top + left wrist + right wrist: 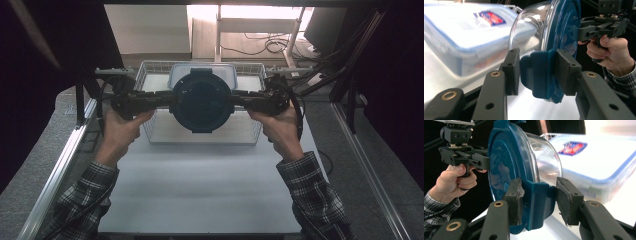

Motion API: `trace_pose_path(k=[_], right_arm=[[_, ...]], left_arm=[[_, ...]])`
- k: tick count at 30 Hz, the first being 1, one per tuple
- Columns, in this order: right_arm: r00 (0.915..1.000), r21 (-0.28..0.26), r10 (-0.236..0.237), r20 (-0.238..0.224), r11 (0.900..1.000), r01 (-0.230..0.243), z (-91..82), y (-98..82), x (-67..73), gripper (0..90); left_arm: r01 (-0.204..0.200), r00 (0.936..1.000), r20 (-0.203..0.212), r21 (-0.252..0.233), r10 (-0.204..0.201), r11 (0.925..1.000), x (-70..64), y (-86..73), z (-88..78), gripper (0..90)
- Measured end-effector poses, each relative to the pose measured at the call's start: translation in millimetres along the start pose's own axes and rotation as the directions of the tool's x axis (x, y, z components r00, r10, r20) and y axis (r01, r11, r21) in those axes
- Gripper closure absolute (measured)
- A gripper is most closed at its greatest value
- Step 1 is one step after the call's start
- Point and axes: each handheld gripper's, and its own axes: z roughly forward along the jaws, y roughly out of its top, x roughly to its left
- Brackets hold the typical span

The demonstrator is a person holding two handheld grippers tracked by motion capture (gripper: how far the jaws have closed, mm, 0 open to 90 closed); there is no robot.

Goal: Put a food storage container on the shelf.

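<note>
Setting: pale worktop (200, 190) framed by metal rails, with dark curtains at both sides and a bright floor with cables beyond the far edge.
Landmark: white wire basket (252, 131) standing at the far part of the worktop; every place below is given from it.
Round container (202, 100): clear bowl under a dark blue lid, held in the air above the basket and toward the person's side of it, touching neither basket nor worktop.
Container look: the lid is round and glossy, with a blue locking tab at each of two opposite sides; in the high view the lid faces the camera, so the bowl reads as tipped. The clear bowl (529, 27) bulges away behind it toward the basket.
Left hand-held gripper (537, 72): at the basket's left side, jaws at a middling width and pressed on the left lid tab (539, 75), one pad on each face.
Right hand-held gripper (537, 203): at the basket's right side, jaws likewise part closed and clamped on the right lid tab (541, 202).
Why held so: the tabs are the only flat, thick parts that stick out from a smooth round body, and gripping both opposite ones probably keeps the container from swinging or slipping.
Rectangular box (202, 75): clear with a blue-edged lid and a red and blue label (572, 147), resting in the basket at its far side, behind the round container.
Step judged: container being carried over the basket, not yet set down.
</note>
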Motion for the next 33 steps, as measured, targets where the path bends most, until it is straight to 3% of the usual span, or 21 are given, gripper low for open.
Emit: trace_pose_path(k=[6,18,33], right_arm=[[1.0,-0.018,-0.01,0.001,1.0,0.01,-0.2,23.6,-1.2,57.6],[0.9997,-0.046,0.007,0.024,0.999,-0.006,7.4,59.6,-11.8,57.2],[0.9959,-0.042,0.083,0.037,0.996,-0.081,26.9,70.8,-41.2,56.4]], left_arm=[[0.002,1.0,0.001,-0.014,-0.002,0.9999,2.9,20.6,-2.1,57.9],[0.029,0.9996,0.002,-0.023,-0.029,0.9993,20.8,58.6,2.4,57.7],[0.087,0.996,-0.021,0.005,-0.087,0.9962,48.1,75.7,20.4,57.2]])
